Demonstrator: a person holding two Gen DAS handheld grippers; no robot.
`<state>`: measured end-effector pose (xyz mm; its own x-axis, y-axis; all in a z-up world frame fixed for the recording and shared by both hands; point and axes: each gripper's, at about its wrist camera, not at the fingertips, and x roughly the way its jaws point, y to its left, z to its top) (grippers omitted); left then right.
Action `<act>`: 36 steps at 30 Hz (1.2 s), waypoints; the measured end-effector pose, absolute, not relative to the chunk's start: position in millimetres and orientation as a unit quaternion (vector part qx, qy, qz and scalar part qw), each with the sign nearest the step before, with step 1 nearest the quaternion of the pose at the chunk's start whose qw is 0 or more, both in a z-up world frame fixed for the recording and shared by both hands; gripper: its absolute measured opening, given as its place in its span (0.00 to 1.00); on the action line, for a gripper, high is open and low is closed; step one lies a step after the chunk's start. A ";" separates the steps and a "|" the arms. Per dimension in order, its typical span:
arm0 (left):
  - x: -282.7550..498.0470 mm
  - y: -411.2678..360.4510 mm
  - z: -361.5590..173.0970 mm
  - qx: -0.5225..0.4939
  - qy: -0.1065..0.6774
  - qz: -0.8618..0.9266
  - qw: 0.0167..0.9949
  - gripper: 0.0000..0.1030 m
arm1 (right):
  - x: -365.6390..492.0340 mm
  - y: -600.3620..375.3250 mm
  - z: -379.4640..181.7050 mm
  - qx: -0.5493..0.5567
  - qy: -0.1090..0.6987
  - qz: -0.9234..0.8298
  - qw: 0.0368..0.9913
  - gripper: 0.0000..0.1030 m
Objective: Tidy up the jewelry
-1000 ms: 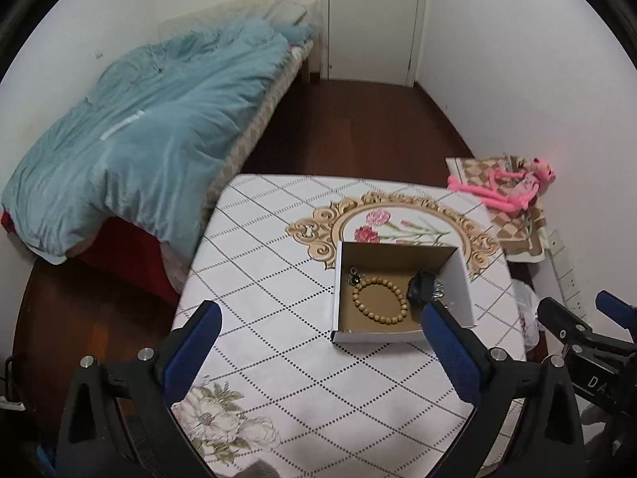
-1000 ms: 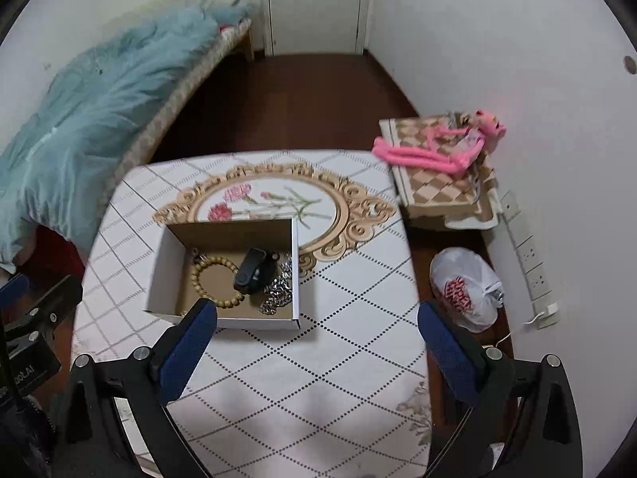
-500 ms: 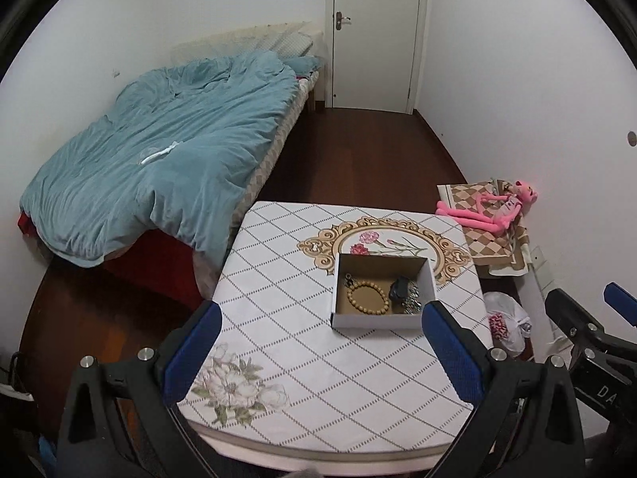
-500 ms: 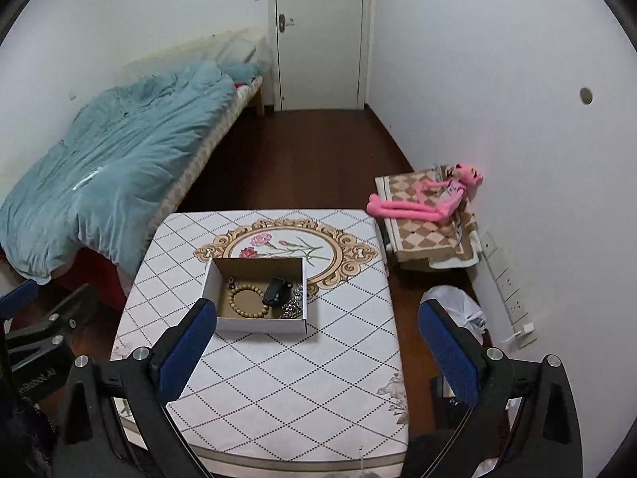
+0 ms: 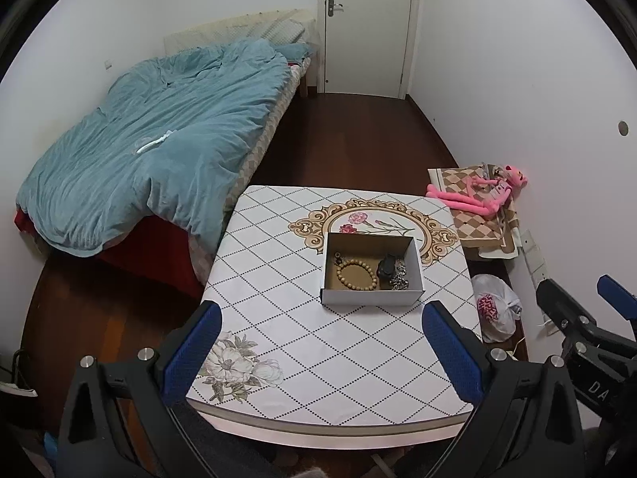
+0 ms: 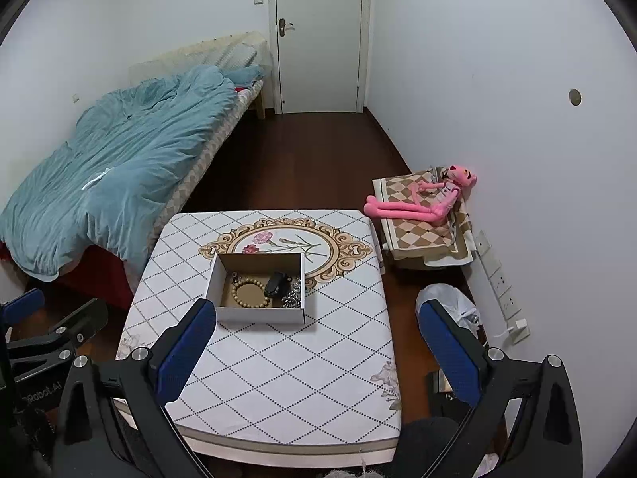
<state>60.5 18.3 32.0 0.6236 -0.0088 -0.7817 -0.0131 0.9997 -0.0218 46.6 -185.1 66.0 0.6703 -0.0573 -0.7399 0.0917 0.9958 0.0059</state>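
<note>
An open white cardboard box [image 5: 370,296] [image 6: 260,314] stands on the patterned table [image 5: 302,342] [image 6: 310,358]. Inside lie a wooden bead bracelet [image 5: 357,275] [image 6: 250,294], a black item [image 5: 387,266] [image 6: 276,283] and a tangle of silver chain [image 5: 399,279] [image 6: 294,296]. My left gripper [image 5: 322,354] is open and empty, high above the table's near edge. My right gripper [image 6: 318,352] is open and empty, also high above the near edge. Each gripper also shows in the other's view: the right one [image 5: 577,310], the left one [image 6: 55,318].
A bed with a teal duvet [image 5: 159,139] lies left of the table. A pink plush toy [image 6: 430,199] lies on a checked stool by the right wall. A white plastic bag [image 6: 450,306] sits on the floor near wall sockets. A shut door [image 6: 318,36] is at the back.
Both grippers have pulled up and back from the box; the table and box look smaller and the whole room has come into view. Both stay open and empty.
</note>
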 end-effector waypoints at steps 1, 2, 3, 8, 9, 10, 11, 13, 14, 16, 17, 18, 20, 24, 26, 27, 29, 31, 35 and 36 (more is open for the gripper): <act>63.1 16.9 31.7 -0.012 0.434 0.003 0.901 1.00 | 47.5 -185.4 65.1 0.021 0.405 -0.041 0.913 1.00; 64.6 16.9 31.4 -0.012 0.434 0.004 0.901 1.00 | 49.3 -185.9 64.1 0.020 0.406 -0.042 0.913 1.00; 66.9 16.2 31.4 -0.013 0.433 0.004 0.901 1.00 | 51.6 -186.6 63.0 0.020 0.408 -0.042 0.912 1.00; 82.9 15.6 29.0 -0.016 0.433 0.010 0.901 1.00 | 65.6 -189.8 59.5 0.019 0.409 -0.050 0.911 1.00; 84.8 16.2 28.6 -0.016 0.434 0.010 0.901 1.00 | 69.8 -190.5 58.2 0.018 0.410 -0.052 0.911 1.00; 88.9 16.1 27.3 -0.016 0.434 0.009 0.901 1.00 | 74.3 -190.7 57.5 0.017 0.410 -0.053 0.910 1.00; 91.6 16.1 26.4 -0.014 0.435 0.011 0.900 1.00 | 78.1 -191.1 56.7 0.017 0.411 -0.054 0.910 1.00; 97.9 16.8 24.1 -0.013 0.437 0.013 0.899 1.00 | 86.1 -191.1 53.9 0.015 0.414 -0.055 0.909 1.00; 100.7 17.0 22.9 -0.012 0.437 0.016 0.899 1.00 | 90.1 -191.2 52.0 0.015 0.415 -0.056 0.908 1.00; 106.9 17.6 19.6 -0.011 0.442 0.016 0.897 1.00 | 98.5 -191.6 46.9 0.014 0.421 -0.057 0.905 1.00; 109.5 17.2 18.1 -0.009 0.443 0.016 0.896 1.00 | 102.6 -192.0 44.0 0.014 0.424 -0.057 0.904 1.00; 111.4 17.3 16.1 -0.007 0.444 0.018 0.896 1.00 | 106.2 -192.1 42.0 0.014 0.426 -0.057 0.903 1.00; 116.6 17.6 11.5 -0.006 0.449 0.019 0.893 1.00 | 113.3 -191.9 36.2 0.013 0.432 -0.058 0.900 1.00; 125.1 16.9 4.8 -0.004 0.459 0.018 0.888 1.00 | 123.6 -189.7 28.0 0.009 0.443 -0.056 0.895 1.00; 127.7 17.2 2.9 -0.004 0.459 0.021 0.888 1.00 | 128.7 -187.9 25.2 0.005 0.446 -0.056 0.893 1.00; 128.9 17.2 2.0 -0.005 0.459 0.020 0.888 1.00 | 131.1 -187.4 23.4 0.003 0.448 -0.055 0.893 1.00; 130.5 16.8 1.0 -0.004 0.461 0.021 0.887 1.00 | 133.6 -186.6 21.4 0.000 0.450 -0.055 0.891 1.00; 132.1 16.6 -0.8 -0.002 0.462 0.019 0.887 1.00 | 135.6 -185.7 20.1 -0.001 0.452 -0.055 0.890 1.00; 134.6 16.4 -5.4 -0.003 0.467 0.012 0.884 1.00 | 138.4 -185.9 16.8 -0.002 0.456 -0.055 0.888 1.00; 134.7 16.2 -6.2 -0.002 0.467 0.011 0.884 1.00 | 139.0 -185.9 15.4 -0.002 0.458 -0.055 0.887 1.00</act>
<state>134.7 16.2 -6.2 0.5634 0.0183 -0.8260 -0.0223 0.9997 0.0069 139.0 -185.9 15.4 0.5747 -0.0984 -0.8124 0.0952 0.9940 -0.0530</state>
